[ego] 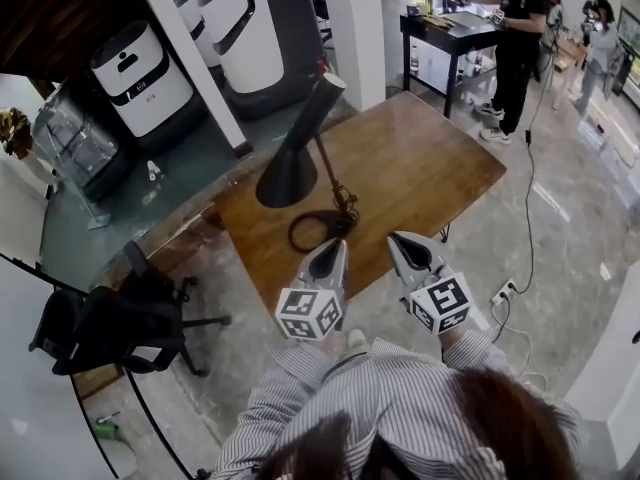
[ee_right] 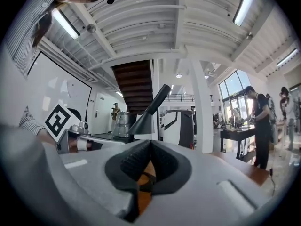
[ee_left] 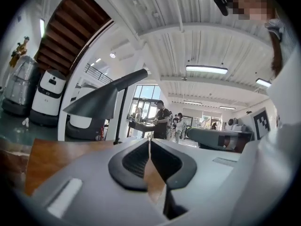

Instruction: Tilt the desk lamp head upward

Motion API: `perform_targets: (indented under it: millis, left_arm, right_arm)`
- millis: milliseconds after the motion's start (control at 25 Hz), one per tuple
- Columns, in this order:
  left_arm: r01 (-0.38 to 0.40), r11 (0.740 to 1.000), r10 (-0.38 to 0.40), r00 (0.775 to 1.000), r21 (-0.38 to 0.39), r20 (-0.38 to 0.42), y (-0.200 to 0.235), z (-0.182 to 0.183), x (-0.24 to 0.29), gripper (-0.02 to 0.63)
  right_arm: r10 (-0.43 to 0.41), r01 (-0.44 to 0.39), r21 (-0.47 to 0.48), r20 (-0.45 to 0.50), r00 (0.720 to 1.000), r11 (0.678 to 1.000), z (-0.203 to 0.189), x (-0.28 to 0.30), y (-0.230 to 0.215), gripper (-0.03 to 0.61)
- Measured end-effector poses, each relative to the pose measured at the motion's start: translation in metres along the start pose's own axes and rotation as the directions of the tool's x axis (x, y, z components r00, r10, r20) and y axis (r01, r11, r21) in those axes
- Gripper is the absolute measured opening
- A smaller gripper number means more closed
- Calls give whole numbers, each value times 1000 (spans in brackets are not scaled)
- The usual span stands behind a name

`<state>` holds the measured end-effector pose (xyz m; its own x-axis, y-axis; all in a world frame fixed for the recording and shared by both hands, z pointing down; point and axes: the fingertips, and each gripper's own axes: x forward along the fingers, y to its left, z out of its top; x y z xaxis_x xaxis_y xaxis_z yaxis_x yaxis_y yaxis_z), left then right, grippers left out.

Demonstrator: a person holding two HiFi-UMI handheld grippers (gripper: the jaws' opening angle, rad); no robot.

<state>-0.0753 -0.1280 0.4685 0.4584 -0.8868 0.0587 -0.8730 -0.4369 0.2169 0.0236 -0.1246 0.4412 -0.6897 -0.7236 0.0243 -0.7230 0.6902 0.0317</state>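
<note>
Office chair (ego: 110, 328) off table's left corner. Desk lamp (ego: 295, 158) on wooden table (ego: 430, 158), ring base near front edge. Left gripper (ego: 338, 248) and right gripper (ego: 398, 240) at front edge, jaws pressed together, holding nothing. Bare tabletop right of lamp.

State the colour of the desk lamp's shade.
The lamp shade is black; it shows best in the head view.

L gripper (ego: 331, 256) closed, empty; R gripper (ego: 404, 249) same
</note>
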Motion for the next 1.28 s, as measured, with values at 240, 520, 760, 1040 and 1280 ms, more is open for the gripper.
perform_targets:
  millis: [240,520,760,1040,1280]
  left_arm:
    - [17,998,-16,1000,58,-14,35,9,49,9]
    - [-25,997,27,999,67,-32,58,3,92,75]
    - [-93,994,94,995,54,-24,74,4,118,143]
    - [-154,987,156,987,44,-33,86,0,139,163]
    - [-176,984,177,984,33,-32,95,-3,148,172]
  right_arm:
    - [-58,59,-31,41,997,998,17,50,-27,0]
    - [-15,23,-202,44,999,979,36,81,-39,0]
    - [35,-10,-328,71,997,944,71,102,-50,9]
    - [114,-83,-632,9,993,771,109,125,-53,28]
    - [150,-102,-822,-20,988,561,146,140,-49,74]
